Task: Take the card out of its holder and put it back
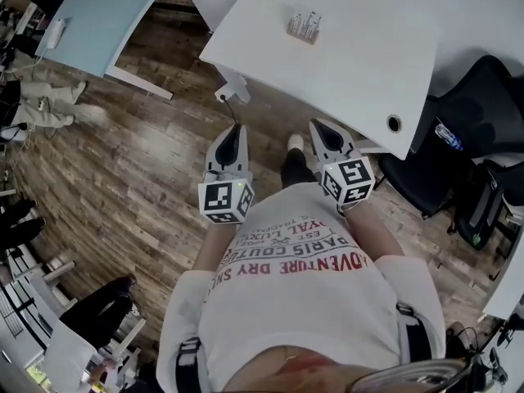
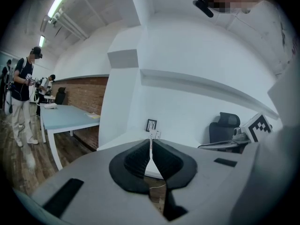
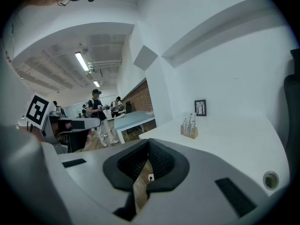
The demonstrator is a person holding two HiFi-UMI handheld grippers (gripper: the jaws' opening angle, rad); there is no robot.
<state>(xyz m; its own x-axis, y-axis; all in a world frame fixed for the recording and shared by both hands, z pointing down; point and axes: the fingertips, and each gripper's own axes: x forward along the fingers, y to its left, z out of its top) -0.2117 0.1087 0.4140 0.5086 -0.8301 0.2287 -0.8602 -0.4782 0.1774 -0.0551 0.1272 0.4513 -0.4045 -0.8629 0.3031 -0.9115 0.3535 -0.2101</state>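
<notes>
The card holder (image 1: 303,24), a small wooden block with pale cards standing in it, sits far back on the white table (image 1: 368,56). It also shows in the right gripper view as the holder (image 3: 189,127) and, small, in the left gripper view as the holder (image 2: 153,135) just above the jaw tips. Both grippers hang over the wooden floor, short of the table's near edge and well apart from the holder. My left gripper (image 1: 237,131) has its jaws together with nothing between them. My right gripper (image 1: 316,126) is shut and empty too.
A black office chair (image 1: 458,129) stands to the right of the table, and a cable hole (image 1: 395,123) sits at the table's near corner. A light blue table (image 1: 98,6) is at the far left. A small framed picture (image 3: 200,108) leans behind the holder. People (image 3: 96,111) stand in the background.
</notes>
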